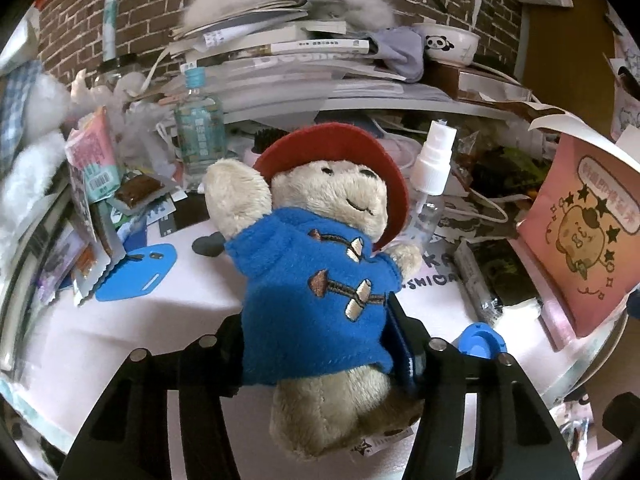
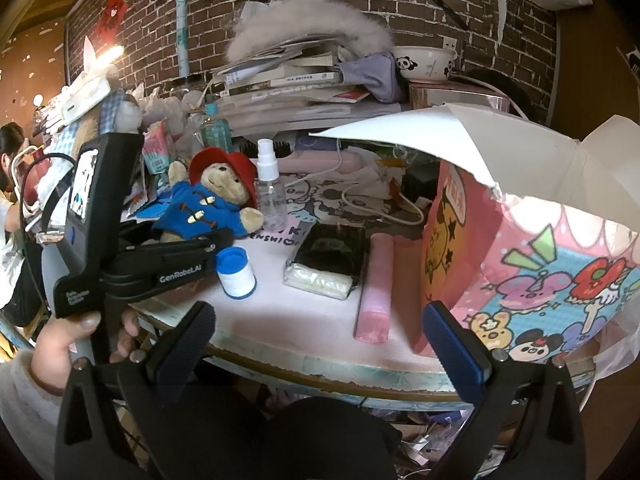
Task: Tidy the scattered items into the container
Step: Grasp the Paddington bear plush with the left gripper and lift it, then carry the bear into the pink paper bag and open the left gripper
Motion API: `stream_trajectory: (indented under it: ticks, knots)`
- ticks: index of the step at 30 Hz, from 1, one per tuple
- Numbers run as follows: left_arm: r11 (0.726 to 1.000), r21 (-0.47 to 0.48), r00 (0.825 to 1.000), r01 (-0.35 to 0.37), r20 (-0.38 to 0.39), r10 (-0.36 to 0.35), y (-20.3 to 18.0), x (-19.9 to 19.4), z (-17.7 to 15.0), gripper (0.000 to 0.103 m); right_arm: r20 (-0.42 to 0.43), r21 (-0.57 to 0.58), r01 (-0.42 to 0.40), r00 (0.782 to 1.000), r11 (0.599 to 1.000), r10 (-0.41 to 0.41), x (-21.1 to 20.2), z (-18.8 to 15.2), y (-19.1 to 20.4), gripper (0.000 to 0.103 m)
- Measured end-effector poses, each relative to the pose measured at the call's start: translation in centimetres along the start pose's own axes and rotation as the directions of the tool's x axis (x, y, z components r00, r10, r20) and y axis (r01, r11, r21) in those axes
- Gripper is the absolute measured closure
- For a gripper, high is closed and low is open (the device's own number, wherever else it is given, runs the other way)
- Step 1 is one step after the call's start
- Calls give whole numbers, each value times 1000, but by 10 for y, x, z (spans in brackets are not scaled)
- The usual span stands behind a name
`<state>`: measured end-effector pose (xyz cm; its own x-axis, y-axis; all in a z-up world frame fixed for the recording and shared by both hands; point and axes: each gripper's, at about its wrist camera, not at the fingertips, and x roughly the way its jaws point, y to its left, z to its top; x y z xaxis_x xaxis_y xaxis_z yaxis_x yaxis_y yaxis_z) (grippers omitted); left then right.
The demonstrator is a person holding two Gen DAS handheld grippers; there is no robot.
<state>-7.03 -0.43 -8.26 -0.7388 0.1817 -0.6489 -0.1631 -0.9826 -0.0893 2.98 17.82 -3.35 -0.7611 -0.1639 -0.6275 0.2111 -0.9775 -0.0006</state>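
The pink cartoon-printed box (image 2: 532, 272), flaps open, is filling the right of the right wrist view, standing on the pale table (image 2: 304, 312) beside the clutter. The stuffed bear (image 1: 320, 264) in its blue coat is sitting at the centre of the left wrist view, at centre left in the other. To do this step well, the grip should be squeezing the soft body squarely before lifting toward the box. The left gripper (image 1: 320, 344) is pinching the bear's lower body, though one pad seems hidden behind the plush. The right gripper (image 2: 320, 348) is hanging spread wide, holding nothing.
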Motion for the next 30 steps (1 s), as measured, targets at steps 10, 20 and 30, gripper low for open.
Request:
stream_trajectory:
  ticks: [10,20,30]
  knots:
    - [1000,-3,1000,-4,14,4,2,-7,3,58,5,-6,-1,1000,1000,1,-2,1,0,0]
    - [1000,3,998,-23,64,23,0,-28,16,58,15,-8,0,1000,1000,0,-7,5,0,0]
    - [999,32,990,-8,143,4,-16,-62,39,58,34,3,3,999,1000,-3,-16,10,-6,0]
